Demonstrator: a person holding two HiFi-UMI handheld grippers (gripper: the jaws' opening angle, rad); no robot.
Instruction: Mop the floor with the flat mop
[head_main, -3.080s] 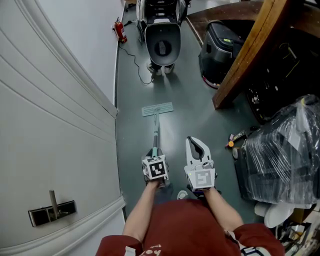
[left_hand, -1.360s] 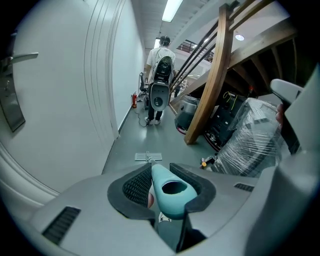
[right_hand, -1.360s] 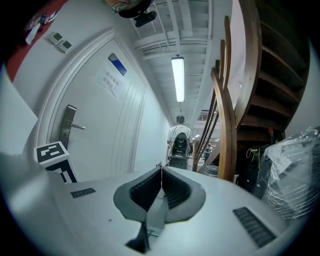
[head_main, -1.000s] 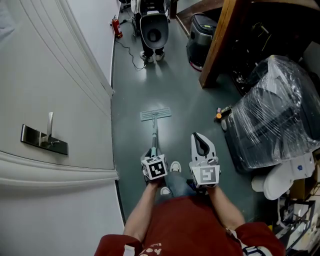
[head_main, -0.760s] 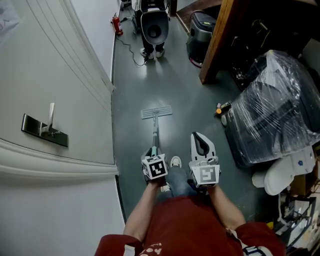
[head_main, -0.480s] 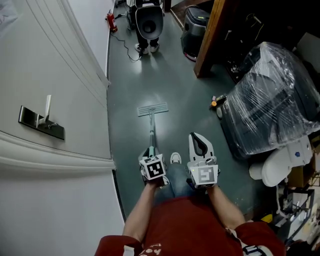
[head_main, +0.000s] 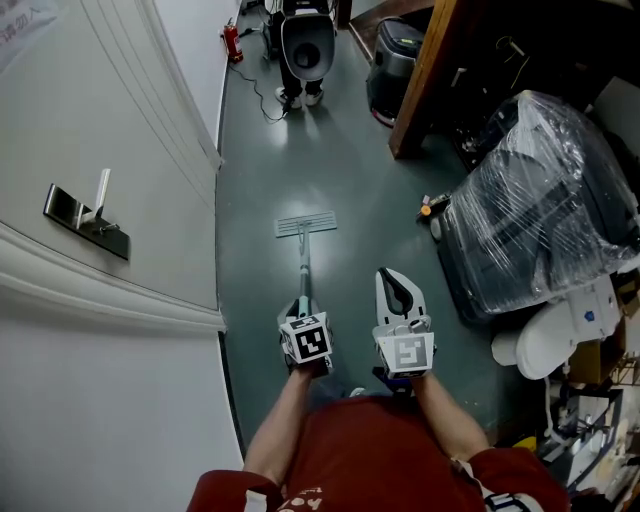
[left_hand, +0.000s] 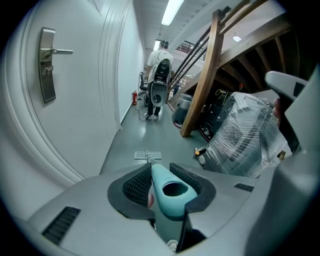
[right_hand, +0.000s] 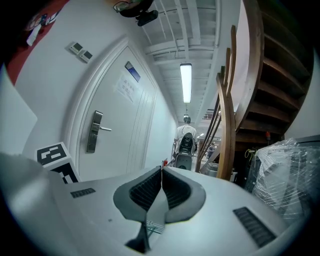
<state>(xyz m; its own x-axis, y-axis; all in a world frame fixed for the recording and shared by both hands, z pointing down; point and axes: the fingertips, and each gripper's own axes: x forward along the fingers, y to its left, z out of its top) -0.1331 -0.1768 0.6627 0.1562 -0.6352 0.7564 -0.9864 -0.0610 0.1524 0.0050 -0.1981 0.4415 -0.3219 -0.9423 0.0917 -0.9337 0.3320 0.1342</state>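
Near centre of the corridor floor (head_main: 350, 150), left gripper (head_main: 303, 308) is clamped on the teal handle (left_hand: 170, 195) of the flat mop (head_main: 304, 262). Mop head (head_main: 306, 226) lies flat on the floor, farther ahead. Right gripper (head_main: 394, 285) sits just right of the left one, jaws closed on nothing.

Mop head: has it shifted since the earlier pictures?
Yes. The mop head has come back toward the person; earlier level with the foot of the wooden post, it now lies short of it.

I see a white door (head_main: 130, 120) with a metal handle (head_main: 88, 214) at left, a plastic-wrapped bundle (head_main: 540, 200) near a wooden beam (head_main: 425, 75) at right, a fire extinguisher (head_main: 232, 42) ahead.
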